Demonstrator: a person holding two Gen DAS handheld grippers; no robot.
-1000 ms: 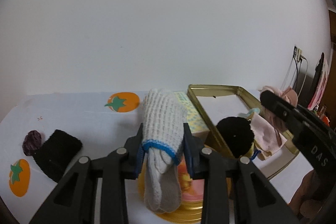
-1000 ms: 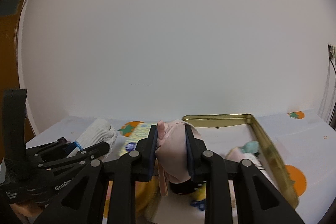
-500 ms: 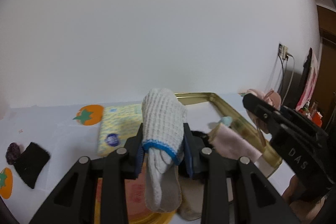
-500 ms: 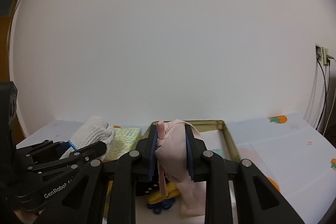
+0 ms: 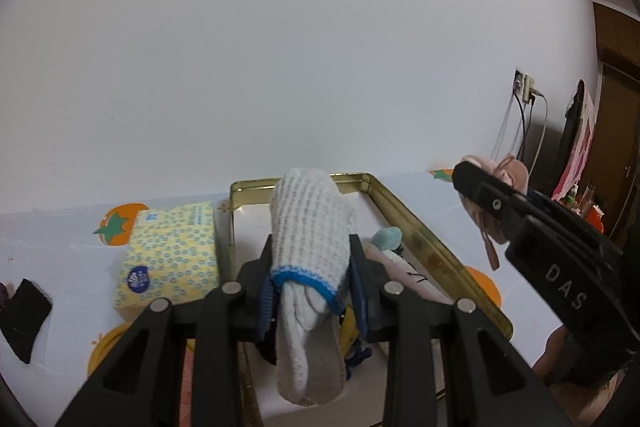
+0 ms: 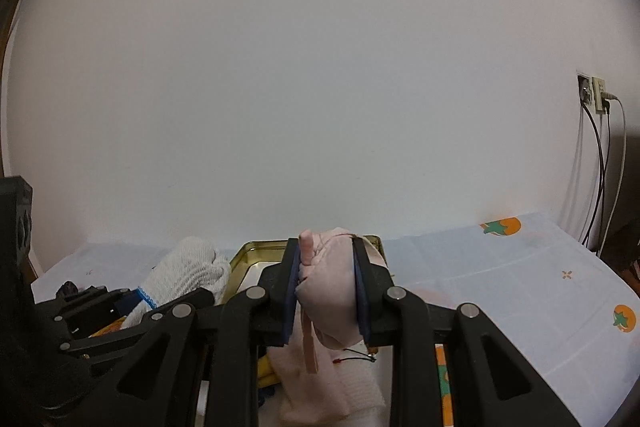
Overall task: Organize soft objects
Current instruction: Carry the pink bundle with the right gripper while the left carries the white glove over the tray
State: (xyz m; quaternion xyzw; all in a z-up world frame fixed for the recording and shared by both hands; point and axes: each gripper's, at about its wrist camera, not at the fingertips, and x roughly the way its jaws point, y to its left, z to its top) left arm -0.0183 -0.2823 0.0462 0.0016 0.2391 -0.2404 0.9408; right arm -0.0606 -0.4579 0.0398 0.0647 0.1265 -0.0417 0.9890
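Two grippers, each clamped on one soft item, above one gold-rimmed tray. The left gripper is closed narrowly on a white knitted glove — ribbed, with a blue band at the cuff, its grey-white end hanging down below the jaws over the tray. The right gripper pinches a pale pink fabric item, bunched between the pads, with a thin strap dangling beneath. In the tray lie further soft things: a pink piece with a teal tip and something yellow and blue, mostly hidden behind the left gripper. Left of the tray rests one yellow patterned tissue pack; one black cloth lies at the far left — both on a white tablecloth printed with orange fruits.
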